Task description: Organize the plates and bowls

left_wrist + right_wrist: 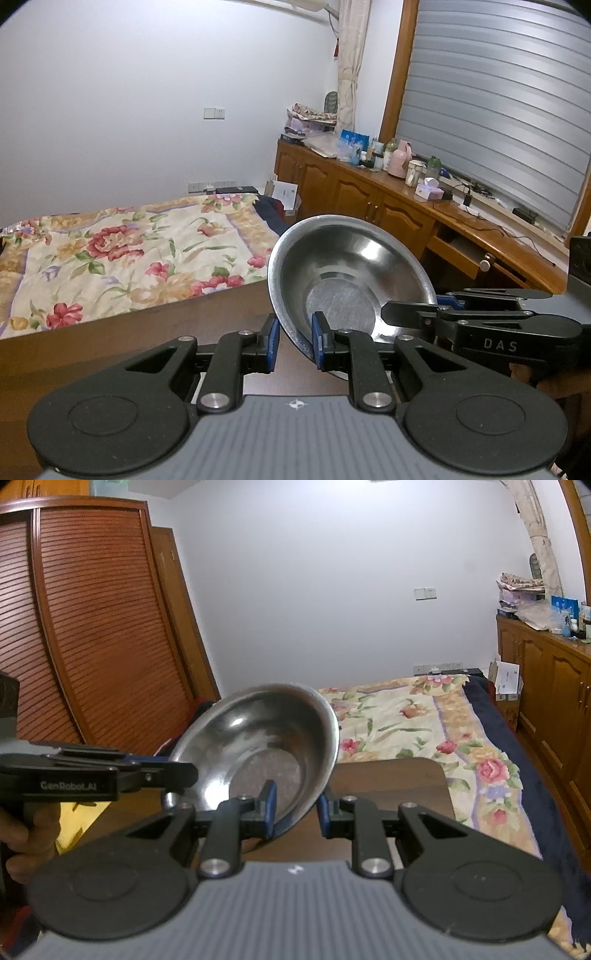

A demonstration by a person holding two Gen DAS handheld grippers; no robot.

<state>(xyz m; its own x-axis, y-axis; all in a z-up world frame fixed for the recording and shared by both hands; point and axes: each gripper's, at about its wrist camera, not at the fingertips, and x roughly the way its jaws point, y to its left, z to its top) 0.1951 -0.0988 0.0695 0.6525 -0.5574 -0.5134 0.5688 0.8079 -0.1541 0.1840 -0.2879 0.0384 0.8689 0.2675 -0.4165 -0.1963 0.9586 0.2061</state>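
Steel bowl (pixel 347 273) tilted in the air above the dark tabletop (pixel 391 786) — left gripper (pixel 294 341) and right gripper (pixel 295 810) each part-open, straddling its rim loosely, flowered bed (pixel 122 254) behind.

Dim, bluish indoor light (perhaps overhead); soft focus, fisheye-bent edges.
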